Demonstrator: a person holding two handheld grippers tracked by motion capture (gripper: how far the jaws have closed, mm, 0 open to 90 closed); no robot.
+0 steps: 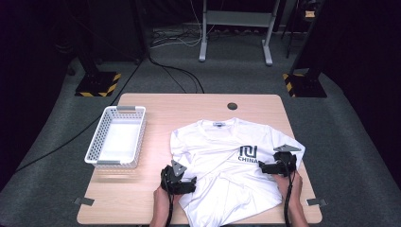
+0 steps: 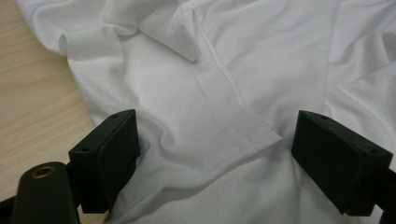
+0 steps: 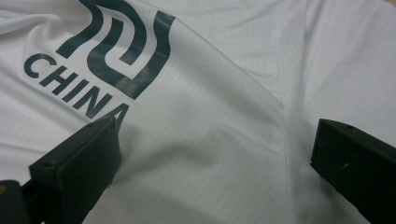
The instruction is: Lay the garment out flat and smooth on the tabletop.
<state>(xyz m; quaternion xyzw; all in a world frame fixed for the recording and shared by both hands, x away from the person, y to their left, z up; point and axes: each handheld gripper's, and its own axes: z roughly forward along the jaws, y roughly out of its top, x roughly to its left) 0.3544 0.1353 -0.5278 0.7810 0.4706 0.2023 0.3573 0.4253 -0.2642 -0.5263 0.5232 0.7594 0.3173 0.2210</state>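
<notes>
A pale wooden table (image 1: 156, 106) stands on grey carpet in a dark room, with cables and a white desk frame (image 1: 235, 26) beyond it. Left of the white short-sleeved T-shirt (image 1: 222, 165) sits a white perforated plastic basket (image 1: 117, 137). The shirt lies rumpled right of centre, printed "CHINA" (image 1: 248, 160) under a dark logo. The left gripper (image 1: 182, 182) at its left edge and the right gripper (image 1: 269, 166) by its print both gape wide over cloth, gripping nothing.
</notes>
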